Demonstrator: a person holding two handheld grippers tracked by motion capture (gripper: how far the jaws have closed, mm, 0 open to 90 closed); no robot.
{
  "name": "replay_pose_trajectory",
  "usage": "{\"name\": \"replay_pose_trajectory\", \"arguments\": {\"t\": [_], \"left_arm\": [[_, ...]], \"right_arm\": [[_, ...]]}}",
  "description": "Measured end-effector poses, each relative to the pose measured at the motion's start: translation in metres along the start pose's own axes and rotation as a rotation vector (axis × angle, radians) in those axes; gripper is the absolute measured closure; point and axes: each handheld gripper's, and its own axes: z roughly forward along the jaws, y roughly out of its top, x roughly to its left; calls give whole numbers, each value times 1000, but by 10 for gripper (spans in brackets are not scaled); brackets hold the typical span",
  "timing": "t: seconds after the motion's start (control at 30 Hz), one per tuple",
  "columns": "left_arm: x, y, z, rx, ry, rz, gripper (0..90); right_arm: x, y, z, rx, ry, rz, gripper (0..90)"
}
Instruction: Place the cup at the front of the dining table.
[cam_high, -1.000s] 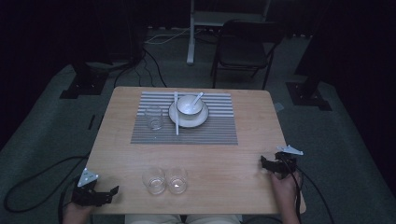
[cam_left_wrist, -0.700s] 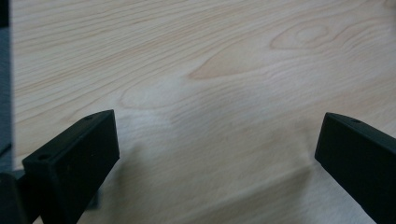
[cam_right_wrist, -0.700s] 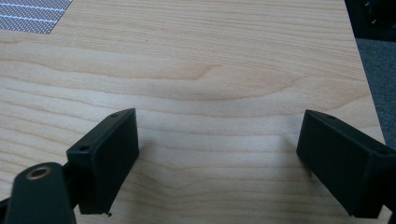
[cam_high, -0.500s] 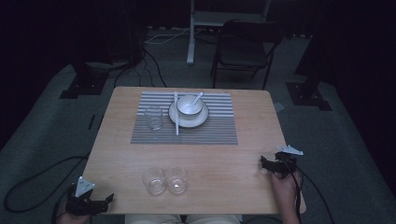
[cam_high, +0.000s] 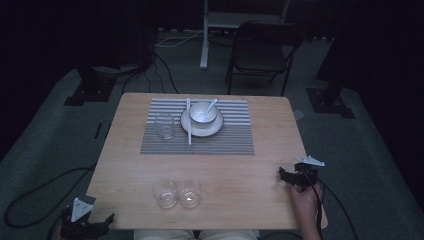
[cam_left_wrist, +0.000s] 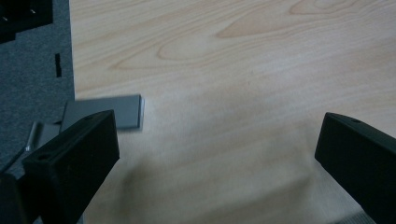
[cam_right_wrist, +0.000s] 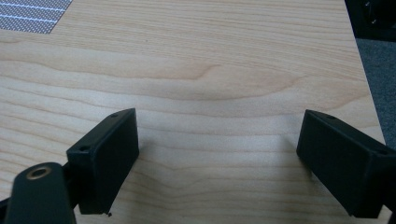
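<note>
the left gripper (cam_high: 102, 221) has drawn back toward the person since a second ago: then it sat on the near left part of the table (cam_high: 250, 170), now it hangs off the near left corner, below the edge. its jaws stand wide apart and hold nothing. the right gripper (cam_high: 282, 175) has not shifted; it rests on the near right part of the table, jaws wide apart too, empty, with bare wood between them.

the two empty glasses (cam_high: 176, 193) stand side by side and touching near the front edge, between the two grippers, nearer the left one, well apart from either's fingers. they are clear, short and upright.

farther off lies a striped placemat (cam_high: 225, 142) bearing a third glass (cam_high: 164, 125), a white bowl (cam_high: 202, 113) on a plate (cam_high: 212, 129) with a spoon (cam_high: 212, 104) in it, and chopsticks (cam_high: 189, 135). nothing lies between the fingers and the glasses.
</note>
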Motion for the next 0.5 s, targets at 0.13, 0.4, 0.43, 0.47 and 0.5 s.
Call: {"name": "replay_pose_trajectory", "arguments": {"t": [0.13, 0.4, 0.43, 0.47, 0.5], "left_arm": [[1, -6, -6, -2, 17, -12, 0], [8, -14, -11, -12, 67, -67, 0], [9, -15, -11, -12, 63, -79, 0], [10, -17, -12, -4, 60, -84, 0], [10, -17, -12, -5, 66, -87, 0]], "right_arm": [[0, 0, 0, 0, 0, 0, 122], [0, 0, 0, 0, 0, 0, 122], [0, 0, 0, 0, 0, 0, 122], [0, 0, 0, 0, 0, 0, 122], [0, 0, 0, 0, 0, 0, 122]]}}
